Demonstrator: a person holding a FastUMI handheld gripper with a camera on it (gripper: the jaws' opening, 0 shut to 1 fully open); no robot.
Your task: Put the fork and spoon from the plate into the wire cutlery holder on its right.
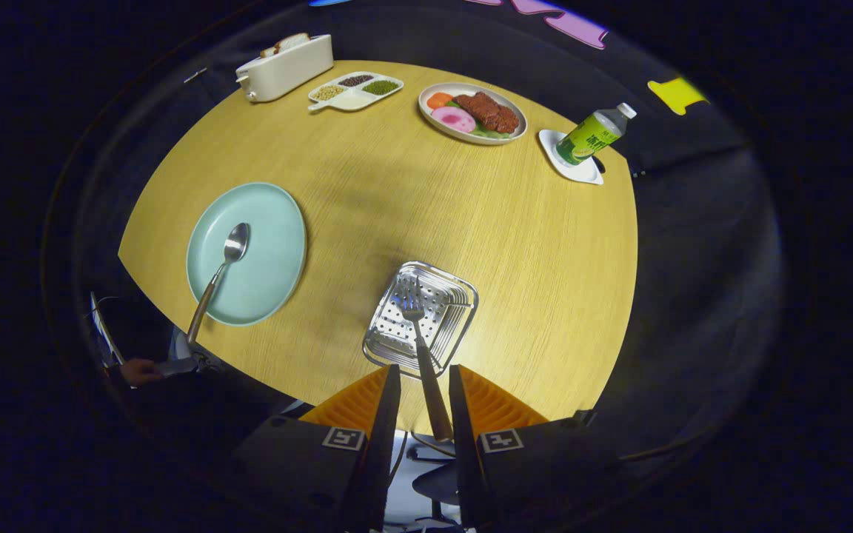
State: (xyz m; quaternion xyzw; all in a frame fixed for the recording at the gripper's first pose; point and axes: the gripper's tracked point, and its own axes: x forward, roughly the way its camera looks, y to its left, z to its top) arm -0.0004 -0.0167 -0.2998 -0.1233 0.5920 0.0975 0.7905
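A metal fork (423, 348) stands with its tines inside the wire cutlery holder (463, 297), and its wooden handle leans back toward me. My gripper (424, 368) is above the holder's near side; the handle passes between the fingers with a gap on each side, so the gripper is open. To the left of the holder lies a pale green plate (267, 222). A spoon (225, 260) rests on it, bowl near the middle, handle sticking out over the plate's near rim and the table edge.
Along the far side of the round wooden table (412, 192) stand a white box with bread (286, 66), a divided dish of beans (355, 90), a plate of food (472, 112) and a green bottle (593, 133) on a white coaster. A person's hand (141, 370) is below the plate.
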